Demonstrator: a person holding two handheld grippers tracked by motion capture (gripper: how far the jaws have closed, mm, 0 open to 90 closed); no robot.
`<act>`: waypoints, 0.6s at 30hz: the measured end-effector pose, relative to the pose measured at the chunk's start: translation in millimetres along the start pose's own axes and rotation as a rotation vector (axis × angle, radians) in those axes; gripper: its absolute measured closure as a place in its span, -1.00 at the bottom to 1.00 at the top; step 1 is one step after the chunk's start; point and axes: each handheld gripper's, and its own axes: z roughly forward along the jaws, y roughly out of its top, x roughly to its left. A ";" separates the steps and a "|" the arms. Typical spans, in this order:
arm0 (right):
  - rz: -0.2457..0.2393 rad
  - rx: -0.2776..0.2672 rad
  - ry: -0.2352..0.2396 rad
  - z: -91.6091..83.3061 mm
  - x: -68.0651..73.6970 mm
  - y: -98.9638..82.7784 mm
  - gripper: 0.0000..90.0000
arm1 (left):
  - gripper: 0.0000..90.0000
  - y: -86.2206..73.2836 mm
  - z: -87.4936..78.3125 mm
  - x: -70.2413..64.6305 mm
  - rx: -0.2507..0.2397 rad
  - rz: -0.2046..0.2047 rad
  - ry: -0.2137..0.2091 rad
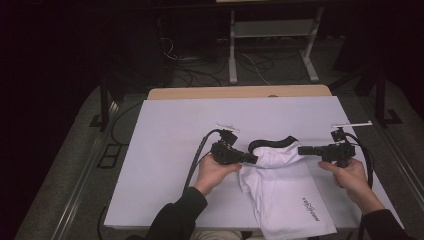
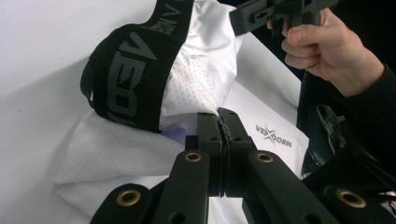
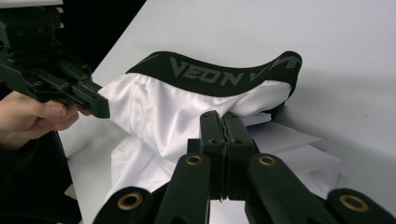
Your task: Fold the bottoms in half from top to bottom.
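High view: white shorts point(image 1: 280, 192) with black elastic waistband point(image 1: 272, 143) lie on the white tabletop point(image 1: 175, 125), at its near middle; left tool point(image 1: 248, 158) at the waistband's left end, jaws closed on white fabric just below the band; right tool point(image 1: 304, 150) at the waistband's right end, jaws closed on the fabric; a hand point(image 1: 214, 172) holds each.

Left gripper view: left tool point(image 2: 223, 122) clamped on mesh fabric beneath the waistband point(image 2: 130, 79); "VEXDOORN" logo point(image 2: 273, 136) beyond, right of the waistband.

Right gripper view: right tool point(image 3: 223, 122) pinching fabric under the lettered waistband point(image 3: 210, 72); left tool point(image 3: 95, 105) gripping the opposite edge.
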 end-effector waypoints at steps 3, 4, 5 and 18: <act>-0.010 0.005 -0.009 -1.0 1.7 -1.1 0.95 | 0.95 -1.5 0.4 -3.1 0.005 0.011 -0.004; -0.011 0.005 -0.009 -1.1 2.1 -1.5 0.95 | 0.95 -2.0 0.4 -4.2 0.006 0.011 -0.007; -0.013 0.005 -0.009 -1.3 2.6 -2.0 0.95 | 0.95 -2.5 0.6 -5.1 0.006 0.013 -0.008; -0.043 0.018 -0.013 -4.5 9.4 -13.6 0.95 | 0.95 -13.1 1.2 -11.4 0.010 0.030 -0.034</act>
